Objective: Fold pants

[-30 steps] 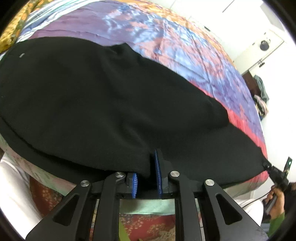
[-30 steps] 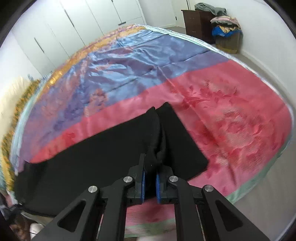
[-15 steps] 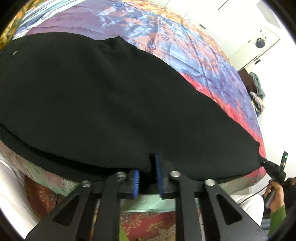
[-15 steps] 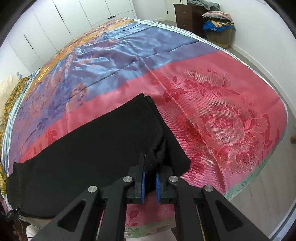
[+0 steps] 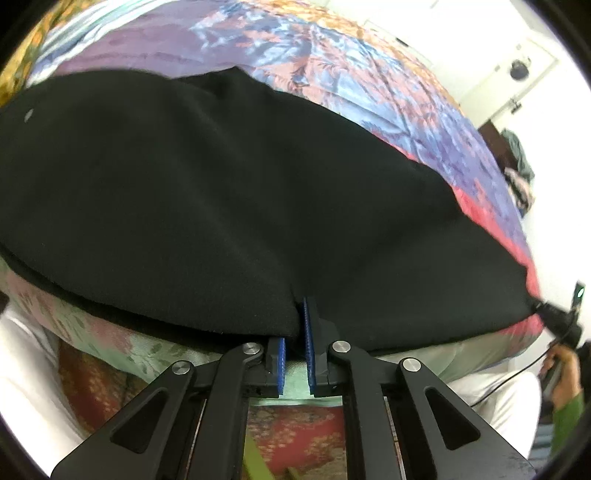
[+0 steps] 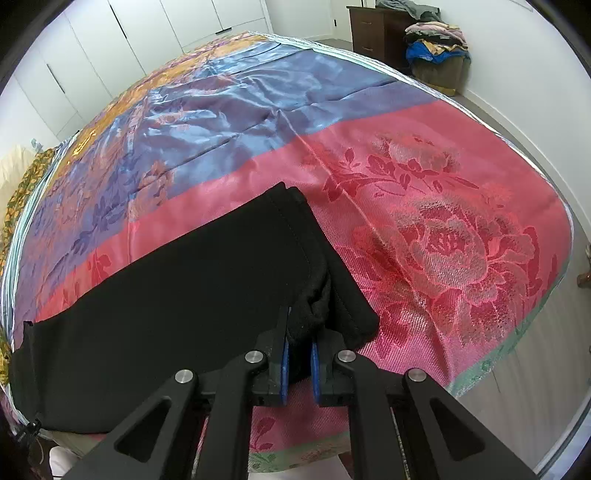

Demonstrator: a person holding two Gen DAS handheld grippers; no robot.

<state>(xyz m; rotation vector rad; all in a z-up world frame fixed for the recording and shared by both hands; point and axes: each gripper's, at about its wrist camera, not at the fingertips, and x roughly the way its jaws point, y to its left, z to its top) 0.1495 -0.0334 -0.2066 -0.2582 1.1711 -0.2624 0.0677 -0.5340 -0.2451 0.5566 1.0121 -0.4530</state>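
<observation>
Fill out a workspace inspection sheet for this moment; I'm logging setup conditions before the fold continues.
Surface: bedspread, pink floral near edge, blue farther back.
Job's things: black pants spread flat along the near edge, hems at the right.
Clutter: nothing seen on the bed.
Grippers: left hand-held gripper pinches the pants' near edge; right hand-held gripper clamps bunched hem fabric.
Cables: thin dark cable trailing below the right hand.
Surroundings: white wardrobe doors, dark dresser, basket of piled clothes.

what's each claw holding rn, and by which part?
Both grip the black pants. Left claw pinches the near edge toward the waist end; right claw pinches bunched fabric at the leg hems, over the bedspread.
</observation>
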